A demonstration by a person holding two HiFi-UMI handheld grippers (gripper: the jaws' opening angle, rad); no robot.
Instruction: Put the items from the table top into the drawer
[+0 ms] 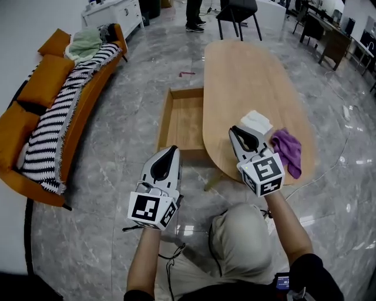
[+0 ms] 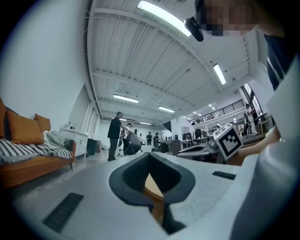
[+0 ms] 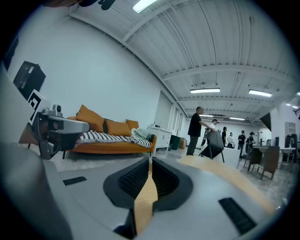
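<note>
An oval wooden table (image 1: 247, 76) has an open wooden drawer (image 1: 182, 120) pulled out at its left side, with nothing visible inside. A white folded item (image 1: 257, 122) and a purple cloth (image 1: 288, 151) lie near the table's front right. My right gripper (image 1: 234, 129) hovers over the table just left of the white item, shut and holding nothing (image 3: 150, 159). My left gripper (image 1: 174, 149) is held above the floor by the drawer's near corner, jaws closed together (image 2: 150, 154) with nothing held. Each gripper view shows the other gripper off to its side.
An orange sofa (image 1: 41, 117) with a striped blanket stands to the left. A white cabinet (image 1: 114, 13), a dark chair (image 1: 238, 14) and a standing person (image 1: 194, 14) are beyond the table. A small pink object (image 1: 187, 74) lies on the marble floor.
</note>
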